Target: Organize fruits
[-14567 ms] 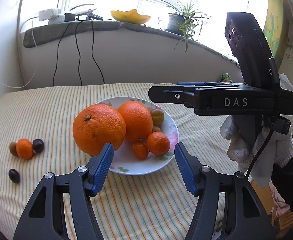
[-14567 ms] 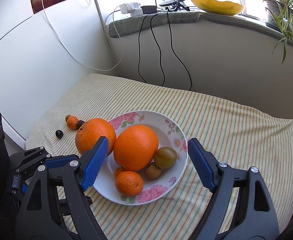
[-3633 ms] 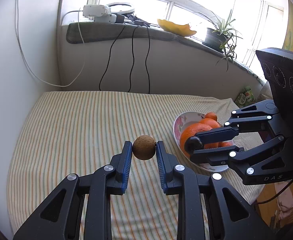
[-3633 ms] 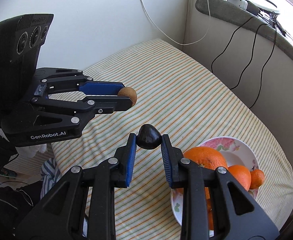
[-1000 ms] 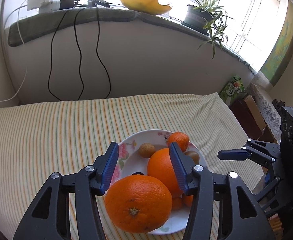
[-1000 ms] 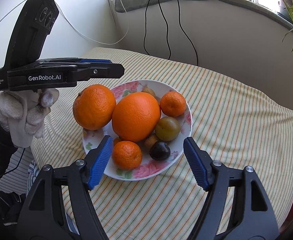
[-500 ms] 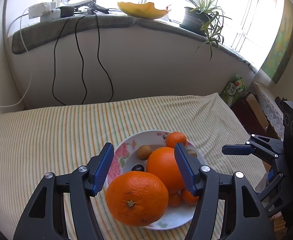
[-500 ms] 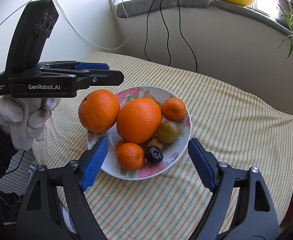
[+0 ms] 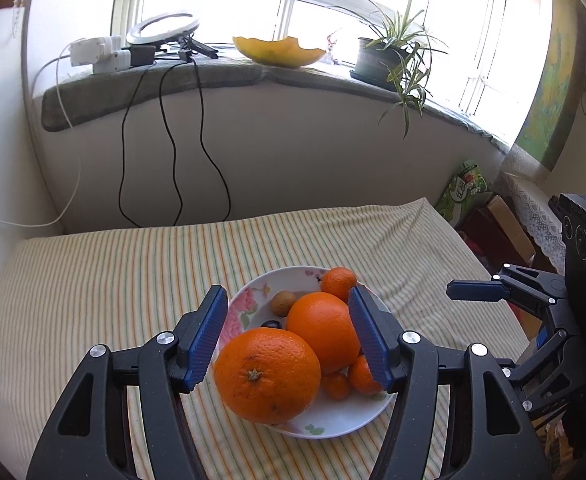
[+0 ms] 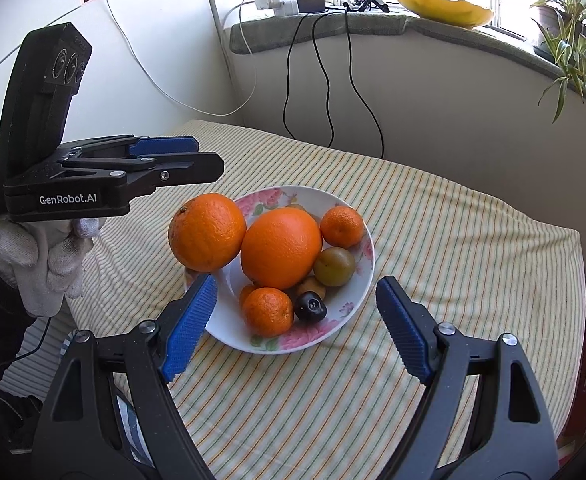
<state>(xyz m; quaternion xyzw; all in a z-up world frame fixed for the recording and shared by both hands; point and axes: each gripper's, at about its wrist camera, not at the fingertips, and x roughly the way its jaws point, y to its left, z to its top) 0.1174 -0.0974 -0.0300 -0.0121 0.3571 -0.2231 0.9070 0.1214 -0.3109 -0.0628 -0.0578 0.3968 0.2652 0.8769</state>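
A floral plate [image 10: 357, 292] on the striped cloth holds two big oranges [image 10: 207, 232] [image 10: 281, 246], two mandarins [image 10: 341, 220] [image 10: 268, 312], a greenish plum [image 10: 335, 266], a dark plum [image 10: 311, 306] and a small brown fruit [image 9: 282, 303]. The nearer big orange [image 9: 267, 376] sits on the plate's left rim and leans on the other. My left gripper [image 9: 287, 336] hovers open above the plate with nothing between its pads. My right gripper [image 10: 296, 326] is open too, wide, above the plate's near edge and holding nothing.
The left gripper [image 10: 209, 158], held in a white-gloved hand [image 10: 41, 264], is left of the plate. Black cables [image 9: 173, 140] hang down the wall behind. On the windowsill are a potted plant [image 9: 393, 56], a ring light [image 9: 163, 30] and a yellow dish [image 9: 279, 50]. The table's right edge drops toward boxes [image 9: 493, 232].
Both grippers have risen and drawn back a little from the plate, and their jaws stand wider. The small brown fruit and the dark plum they held earlier now lie in the plate.
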